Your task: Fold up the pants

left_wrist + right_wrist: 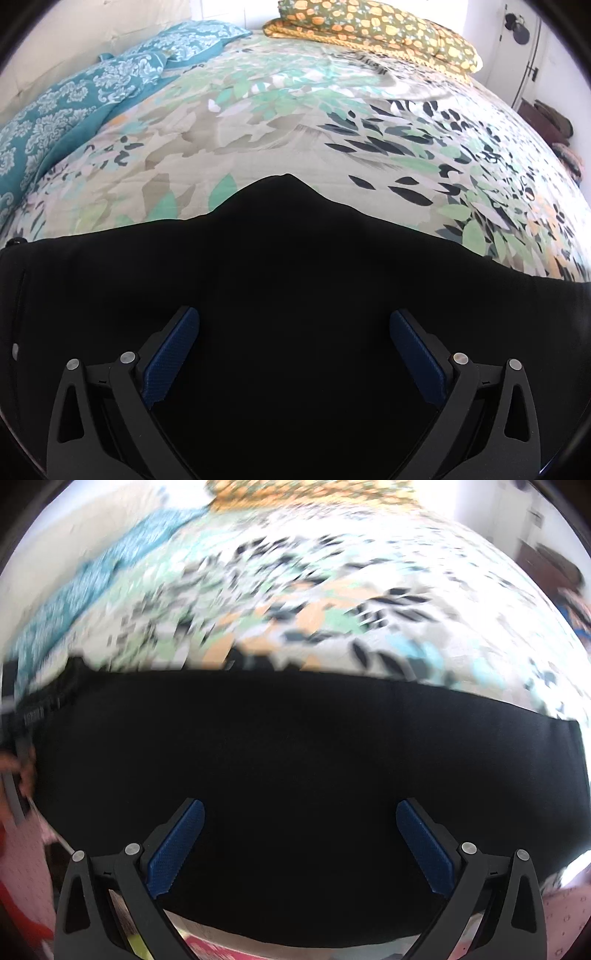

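Black pants (288,266) lie flat across the near part of a bed with a leaf-print cover (280,122). In the left wrist view a pointed bulge of the cloth rises at the far edge. My left gripper (294,317) hovers open over the black cloth, nothing between its blue pads (173,358). In the right wrist view, which is motion-blurred, the pants (295,746) run as a wide band from left to right. My right gripper (300,808) is open above them, holding nothing. A hand (22,771) shows at the far left edge of that view.
A teal patterned blanket (74,96) lies along the bed's left side. An olive and orange floral pillow (384,29) sits at the head. A door and dark items (546,122) stand at the right wall. Pink cloth (565,915) shows below the bed edge.
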Demonstrator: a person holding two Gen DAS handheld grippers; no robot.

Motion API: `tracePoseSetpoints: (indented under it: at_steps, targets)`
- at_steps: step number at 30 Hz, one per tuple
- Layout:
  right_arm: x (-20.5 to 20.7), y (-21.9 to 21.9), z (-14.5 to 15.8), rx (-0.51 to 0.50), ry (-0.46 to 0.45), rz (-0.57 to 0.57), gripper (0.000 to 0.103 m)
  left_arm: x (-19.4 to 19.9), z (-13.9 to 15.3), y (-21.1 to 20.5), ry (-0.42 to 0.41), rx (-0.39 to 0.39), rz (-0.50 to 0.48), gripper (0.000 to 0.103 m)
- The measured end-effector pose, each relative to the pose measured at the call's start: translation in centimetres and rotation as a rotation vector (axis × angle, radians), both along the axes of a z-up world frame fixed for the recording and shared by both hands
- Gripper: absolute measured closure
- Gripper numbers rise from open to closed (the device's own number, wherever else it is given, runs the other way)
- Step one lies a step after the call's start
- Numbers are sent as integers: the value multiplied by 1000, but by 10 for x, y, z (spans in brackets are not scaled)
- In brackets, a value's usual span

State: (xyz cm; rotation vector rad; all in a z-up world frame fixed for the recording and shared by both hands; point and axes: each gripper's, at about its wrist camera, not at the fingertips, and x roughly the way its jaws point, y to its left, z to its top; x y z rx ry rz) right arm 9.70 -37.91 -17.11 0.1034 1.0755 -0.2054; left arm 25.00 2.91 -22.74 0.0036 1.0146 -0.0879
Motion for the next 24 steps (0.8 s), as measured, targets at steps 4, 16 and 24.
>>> tracePoseSetpoints:
  at_steps: [4, 16, 24]
  targets:
    - [-14, -30, 19, 49, -97, -150, 0, 0, 0, 1, -3, 2, 1, 0]
    - [-18, -46, 25, 79, -113, -217, 0, 0, 0, 1, -6, 6, 3, 0]
    - [-17, -39, 21, 67, -96, -197, 0, 0, 1, 2, -10, 11, 5, 0]
